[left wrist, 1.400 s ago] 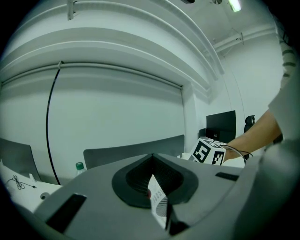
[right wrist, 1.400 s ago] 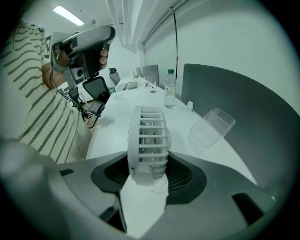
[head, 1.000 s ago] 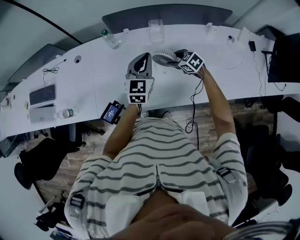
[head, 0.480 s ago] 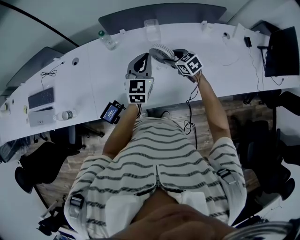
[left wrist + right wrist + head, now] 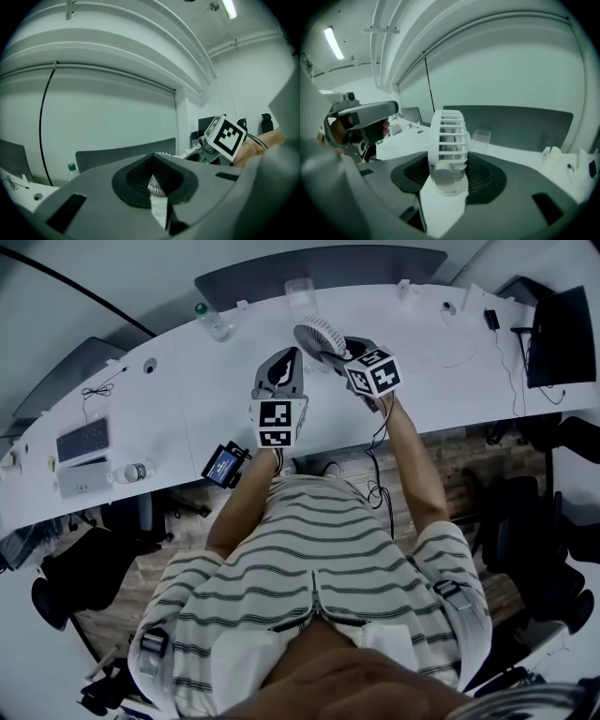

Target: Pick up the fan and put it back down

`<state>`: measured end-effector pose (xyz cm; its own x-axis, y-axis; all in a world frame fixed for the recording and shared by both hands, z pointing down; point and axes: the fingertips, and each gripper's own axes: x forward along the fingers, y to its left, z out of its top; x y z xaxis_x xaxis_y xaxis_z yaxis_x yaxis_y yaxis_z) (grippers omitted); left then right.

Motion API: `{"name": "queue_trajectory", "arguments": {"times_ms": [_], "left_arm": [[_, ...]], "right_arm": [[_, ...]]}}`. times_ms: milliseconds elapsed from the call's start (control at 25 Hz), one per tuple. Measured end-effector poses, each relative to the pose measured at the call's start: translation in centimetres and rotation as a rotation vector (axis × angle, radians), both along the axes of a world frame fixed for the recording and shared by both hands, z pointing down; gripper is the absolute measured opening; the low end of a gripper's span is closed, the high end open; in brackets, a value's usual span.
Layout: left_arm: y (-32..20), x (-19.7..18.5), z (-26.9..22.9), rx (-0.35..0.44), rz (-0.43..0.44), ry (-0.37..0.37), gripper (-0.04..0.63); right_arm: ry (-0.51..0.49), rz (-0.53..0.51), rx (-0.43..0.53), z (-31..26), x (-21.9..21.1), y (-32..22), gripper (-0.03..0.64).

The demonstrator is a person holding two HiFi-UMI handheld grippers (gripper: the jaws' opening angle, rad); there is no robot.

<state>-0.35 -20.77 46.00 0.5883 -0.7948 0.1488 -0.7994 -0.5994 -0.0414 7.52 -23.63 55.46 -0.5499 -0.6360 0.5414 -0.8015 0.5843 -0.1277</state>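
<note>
Since a second ago, your right tongs [image 5: 343,350], clenched on the fan's white base, have carried the fan [image 5: 319,336] above the counter [image 5: 469,390] toward 12 o'clock. It is now nearer the clear cup [image 5: 301,292] at the far edge. Your left tongs [image 5: 287,360] hover clenched on nothing at the fan's 8 o'clock, and bare counter stretches toward 3 o'clock.

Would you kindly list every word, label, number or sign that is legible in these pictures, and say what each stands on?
None is legible.
White label at the left gripper jaws: fine print, too small to read.
Small screen: lit, but blurred.
Bottle label: too small to read.
Marker cubes: square patterns only, no letters.
</note>
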Motion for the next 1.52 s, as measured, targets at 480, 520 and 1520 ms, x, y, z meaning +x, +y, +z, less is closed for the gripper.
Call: {"name": "queue_trajectory", "arguments": {"times_ms": [480, 520, 1520], "left_arm": [[0.5, -0.1, -0.1, -0.002, 0.005, 0.013, 0.008], [0.6, 0.0, -0.2, 0.0, 0.006, 0.015, 0.008], [1.0, 0.1, -2.0, 0.018, 0.009, 0.08, 0.008]], "right_arm": [[-0.101, 0.194, 0.1, -3.8, 0.0, 0.5, 0.222], [-0.109, 0.206, 0.108, -4.2, -0.1, 0.6, 0.222], [-0.142, 0.432, 0.335, -11.0, -0.3, 3.4, 0.222]]}}
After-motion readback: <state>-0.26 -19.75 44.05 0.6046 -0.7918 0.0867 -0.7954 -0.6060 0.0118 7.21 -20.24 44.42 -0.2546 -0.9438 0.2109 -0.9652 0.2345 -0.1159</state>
